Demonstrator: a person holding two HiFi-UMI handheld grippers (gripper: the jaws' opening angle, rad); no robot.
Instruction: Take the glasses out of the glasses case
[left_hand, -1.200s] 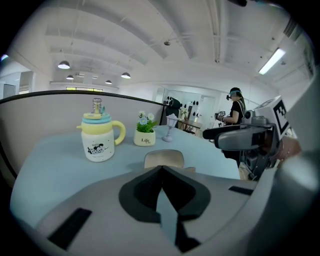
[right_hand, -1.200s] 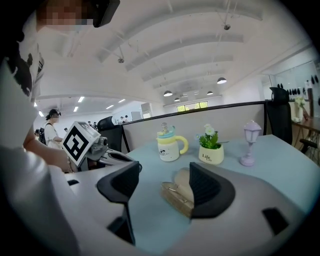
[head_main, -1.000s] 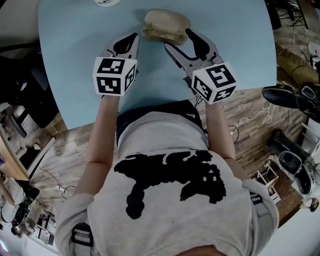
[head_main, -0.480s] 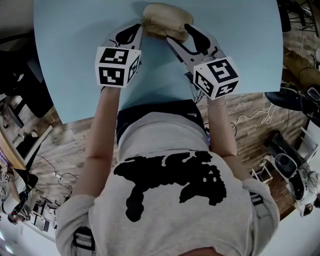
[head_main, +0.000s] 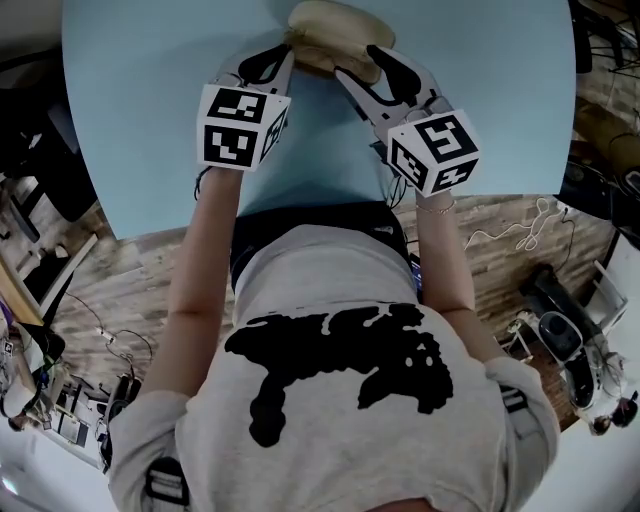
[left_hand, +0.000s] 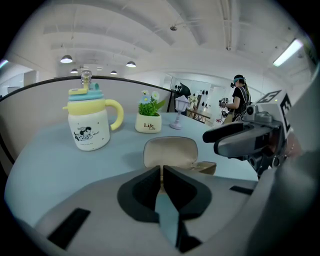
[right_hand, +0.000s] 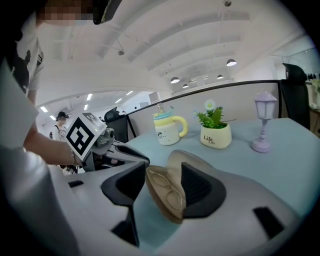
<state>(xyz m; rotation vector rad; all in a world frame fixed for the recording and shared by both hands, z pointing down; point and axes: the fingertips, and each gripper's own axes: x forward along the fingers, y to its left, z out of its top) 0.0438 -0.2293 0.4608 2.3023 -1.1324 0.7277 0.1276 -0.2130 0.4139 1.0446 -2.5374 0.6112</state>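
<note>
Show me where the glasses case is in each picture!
Head view: the glasses case sits top middle, on the blue table.
Left gripper view: middle, just past the left gripper's shut jaws, lid up.
Right gripper view: lower middle, between the right gripper's closing jaws, glasses inside.
Shared landmark: the blue table under it, plus the mug in both gripper views.

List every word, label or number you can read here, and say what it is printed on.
"Life": on the white plant pot; the smaller line beneath it is too small to read.
Print on the mug: a cartoon picture, with lettering too small to read.
</note>
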